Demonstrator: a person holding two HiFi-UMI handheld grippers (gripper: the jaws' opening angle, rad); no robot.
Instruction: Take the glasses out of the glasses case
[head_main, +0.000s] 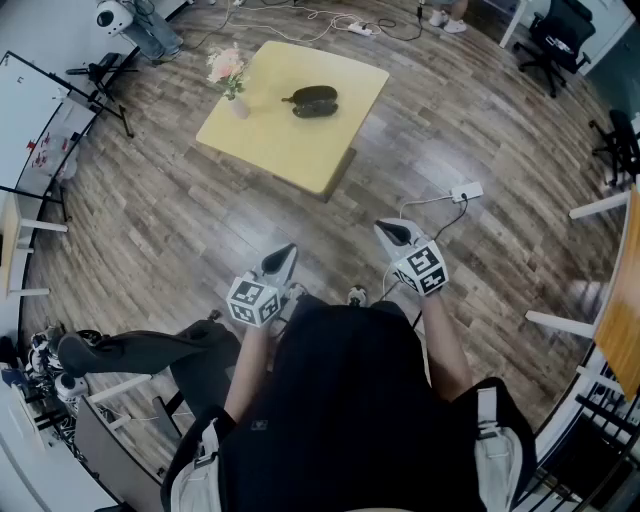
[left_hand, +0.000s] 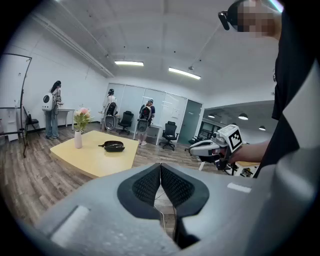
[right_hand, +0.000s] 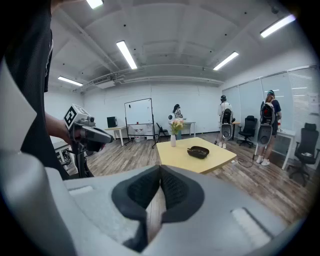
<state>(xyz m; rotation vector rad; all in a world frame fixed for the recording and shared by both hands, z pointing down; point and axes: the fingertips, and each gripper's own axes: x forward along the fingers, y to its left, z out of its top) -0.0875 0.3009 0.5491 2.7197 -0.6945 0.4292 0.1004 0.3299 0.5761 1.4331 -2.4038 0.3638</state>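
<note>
Plainly, in the head view the dark glasses case (head_main: 315, 100) lay on the yellow table (head_main: 262, 140) in the upper middle of the frame, beside a small vase of flowers (head_main: 230, 85). It was well apart from both tools, with bare wooden floor (head_main: 180, 230) between. The case's long axis ran roughly left to right across the frame. The left gripper (head_main: 288, 250) and the right gripper (head_main: 390, 232) sat low in the frame, close to the person's body and pointing up-frame. The case lay ahead of them and about midway between, so neither looked clearly nearer. In the left gripper view the left gripper's (left_hand: 160, 172) ribbed pads were pressed together with nothing between them. The case (left_hand: 114, 146) showed small on the table (left_hand: 95, 159) at centre left, left of the jaw line, and the right gripper (left_hand: 195, 147) reached in from the right edge. In the right gripper view the right gripper's (right_hand: 160, 175) pads likewise met on nothing. The case (right_hand: 198, 152) sat on the table (right_hand: 175, 152) just right of centre, with the left gripper (right_hand: 107, 137) at the left. Whether the case was open was too small to tell. My judgement is that the task had not begun and that the gap across the floor had to be closed first.
</note>
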